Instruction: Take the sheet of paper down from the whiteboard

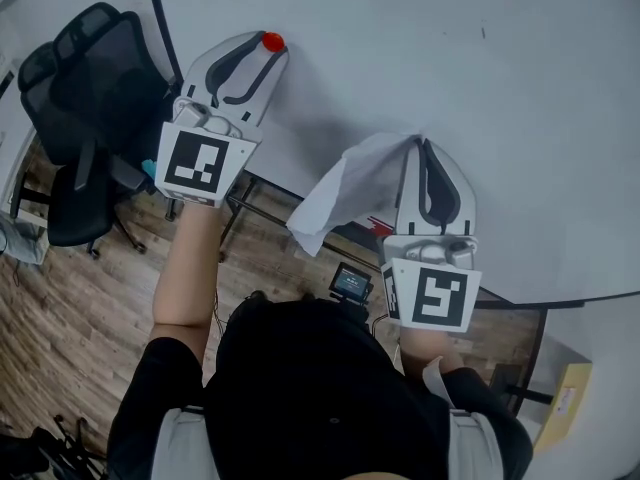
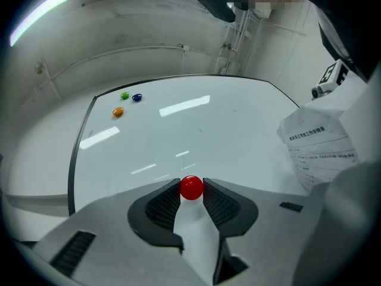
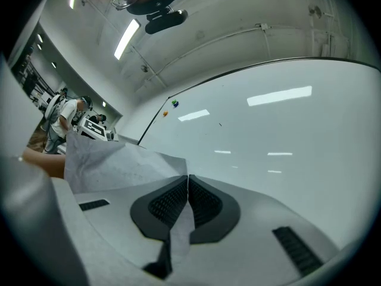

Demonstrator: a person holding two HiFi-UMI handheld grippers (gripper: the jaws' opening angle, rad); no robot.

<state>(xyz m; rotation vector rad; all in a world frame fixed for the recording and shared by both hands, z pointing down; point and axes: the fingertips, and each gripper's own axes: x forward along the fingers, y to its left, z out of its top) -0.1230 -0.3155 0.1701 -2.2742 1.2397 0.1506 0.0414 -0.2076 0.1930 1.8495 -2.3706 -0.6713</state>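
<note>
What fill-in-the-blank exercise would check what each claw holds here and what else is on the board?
1. The left claw grips a round ___ magnet.
2. The right claw is shut on a sheet of ___.
3. Near the far corner of the whiteboard sit ___ small magnets.

Missing words: red; paper; three.

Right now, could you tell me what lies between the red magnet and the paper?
Only bare whiteboard, seen in the head view, lies between the magnet and the paper.
</note>
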